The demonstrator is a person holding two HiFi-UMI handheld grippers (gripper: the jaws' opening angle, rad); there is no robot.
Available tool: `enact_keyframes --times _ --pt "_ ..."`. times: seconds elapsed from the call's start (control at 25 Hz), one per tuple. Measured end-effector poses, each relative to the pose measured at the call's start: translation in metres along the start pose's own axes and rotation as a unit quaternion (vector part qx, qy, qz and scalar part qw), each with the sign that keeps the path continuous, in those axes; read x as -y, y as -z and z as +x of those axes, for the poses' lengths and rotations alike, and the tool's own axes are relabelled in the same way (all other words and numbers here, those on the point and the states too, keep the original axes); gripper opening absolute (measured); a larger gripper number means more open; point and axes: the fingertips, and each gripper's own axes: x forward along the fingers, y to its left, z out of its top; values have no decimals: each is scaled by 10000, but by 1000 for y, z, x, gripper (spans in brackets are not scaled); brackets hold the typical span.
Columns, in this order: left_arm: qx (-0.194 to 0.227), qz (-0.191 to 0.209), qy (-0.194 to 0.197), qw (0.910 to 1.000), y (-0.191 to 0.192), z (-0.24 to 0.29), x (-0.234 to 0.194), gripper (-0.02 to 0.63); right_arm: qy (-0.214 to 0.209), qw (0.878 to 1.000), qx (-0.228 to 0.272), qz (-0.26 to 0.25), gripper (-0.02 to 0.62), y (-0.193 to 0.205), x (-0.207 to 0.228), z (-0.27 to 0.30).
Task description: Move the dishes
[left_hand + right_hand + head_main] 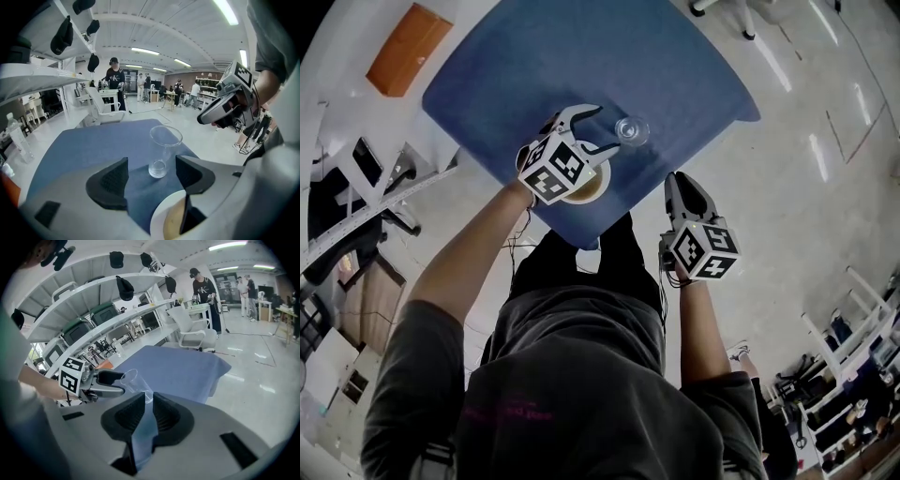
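**Orange flat item** [408, 47]: far left in the head view, on a white surface off the counter.

**Counter** [581, 56]: covered in blue cloth. It fills the upper middle of the head view, with its near corner pointing toward the person.

**Left tongs** [605, 127]: held over the counter's near corner. The jaws are spread wide with nothing gripped. In the left gripper view [151, 180] only blue cloth and the distant glass show between the dark pads.

**Dish** [589, 187]: white rim, tan inside. It sits on the cloth at the near corner, right under the left tongs and partly hidden by the marker cube. In the left gripper view [171, 218] its rim shows beneath the right-hand jaw, and no pad grips it.

**Glass** [631, 129]: clear, empty tumbler, upright on the cloth just past the left tongs' tips and apart from the dish. It is untouched in the left gripper view [164, 150] and also shows in the right gripper view [133, 380].

**Right tongs** [682, 187]: just off the counter's near right edge, over pale floor, well apart from the glass. In the right gripper view [149, 413] the jaws are nearly together, leaving a narrow slot with nothing in it.
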Motion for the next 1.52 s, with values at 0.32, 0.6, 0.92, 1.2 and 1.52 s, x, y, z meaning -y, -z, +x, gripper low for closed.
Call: enact_keyframes --times 0.32,0.6,0.92,1.2,1.52 --pt "322 -301 -516 9977 -4 -50 -23 277 -239 9993 109 -259 57 -22 -28 7" --pt "687 -407 -934 9924 -19 -99 -28 210 -407 9978 258 -456 57 -41 -55 3" --pt "1064 -630 -1215 9849 -30 -142 -26 136 -559 9949 468 -691 57 -69 -83 -6" --pt "1287 -709 -1518 9774 -41 -173 -24 73 -675 9919 635 -871 55 -85 -102 -19" --pt "1493 -810 -1789 9691 -53 -198 -18 34 -792 9888 771 -1003 55 -99 -119 -29"
